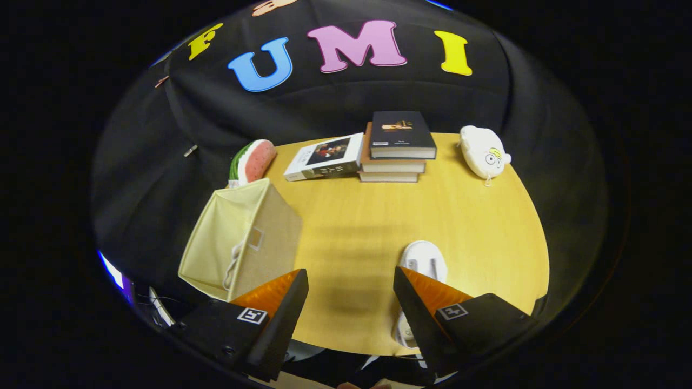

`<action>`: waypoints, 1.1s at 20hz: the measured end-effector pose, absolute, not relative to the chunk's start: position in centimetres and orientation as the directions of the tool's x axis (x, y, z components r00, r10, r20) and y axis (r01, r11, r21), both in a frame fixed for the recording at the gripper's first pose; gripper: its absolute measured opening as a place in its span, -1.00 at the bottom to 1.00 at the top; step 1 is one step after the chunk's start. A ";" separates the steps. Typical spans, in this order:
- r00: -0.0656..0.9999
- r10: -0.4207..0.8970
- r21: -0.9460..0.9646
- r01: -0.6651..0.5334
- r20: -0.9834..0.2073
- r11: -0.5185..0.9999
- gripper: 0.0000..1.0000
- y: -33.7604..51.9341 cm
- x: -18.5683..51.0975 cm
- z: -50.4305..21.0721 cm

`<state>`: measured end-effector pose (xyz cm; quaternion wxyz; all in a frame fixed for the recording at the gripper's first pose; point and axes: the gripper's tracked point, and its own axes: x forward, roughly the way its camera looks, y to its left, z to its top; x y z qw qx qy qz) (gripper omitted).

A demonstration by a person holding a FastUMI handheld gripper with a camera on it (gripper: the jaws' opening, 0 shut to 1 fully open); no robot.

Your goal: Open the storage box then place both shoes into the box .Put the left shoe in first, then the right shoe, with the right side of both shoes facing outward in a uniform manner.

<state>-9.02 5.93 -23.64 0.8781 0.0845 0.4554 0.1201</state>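
A beige fabric storage box [243,243] stands on the left part of the wooden table [378,216], just ahead of my left finger, with a rope handle and a small label window on its near face. A white shoe [423,261] lies on the table by my right finger, which covers its rear part. My gripper [351,292] hovers above the table's near edge, open, with bare tabletop between its fingers. The box's top looks closed from here.
At the table's far side sits a stack of books [399,146] with one book [324,158] leaning against it. A watermelon-slice plush [253,160] lies behind the box. A white plush toy [483,151] rests at the far right.
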 end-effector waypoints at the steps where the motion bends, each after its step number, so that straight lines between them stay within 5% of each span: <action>1: 0.552 0.259 0.233 -0.118 -0.793 0.965 0.96 4.2 -9.5 -24.6; 14: 0.402 0.059 0.037 -0.063 -0.914 0.997 0.95 -4.3 -12.9 -35.5; 22: 0.434 0.064 0.068 -0.007 -0.899 0.998 0.47 -3.0 -8.7 -38.5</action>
